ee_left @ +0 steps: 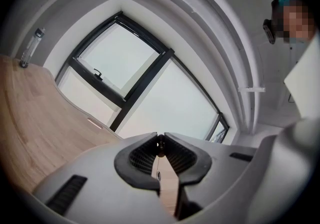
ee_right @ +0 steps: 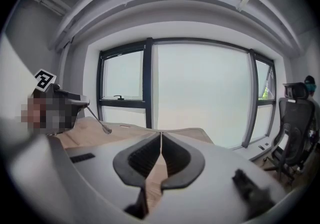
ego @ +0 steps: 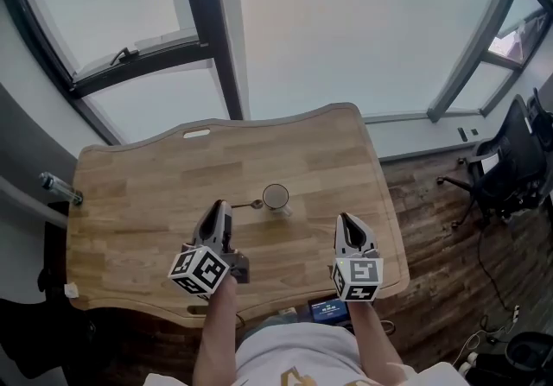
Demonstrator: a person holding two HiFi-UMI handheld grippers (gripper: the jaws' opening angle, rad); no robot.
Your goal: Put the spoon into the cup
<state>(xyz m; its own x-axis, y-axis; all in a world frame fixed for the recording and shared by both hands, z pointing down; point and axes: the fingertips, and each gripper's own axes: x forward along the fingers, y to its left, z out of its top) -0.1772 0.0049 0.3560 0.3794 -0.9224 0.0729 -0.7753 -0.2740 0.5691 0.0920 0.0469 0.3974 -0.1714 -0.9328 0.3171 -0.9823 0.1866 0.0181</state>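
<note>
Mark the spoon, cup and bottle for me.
spoon (ee_right: 96, 119): right gripper view, mid-handle.
cup (ego: 276, 196): head view, inside its open mouth.
bottle (ego: 60, 188): head view, middle of its body.

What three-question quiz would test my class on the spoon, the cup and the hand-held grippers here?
1. True or false: the spoon already lies inside the cup.
2. Which one holds the spoon? A: the left hand-held gripper. B: the right hand-held gripper.
3. Fill in: the cup stands on a wooden ____.
Key: 1 false; 2 A; 3 table.
</note>
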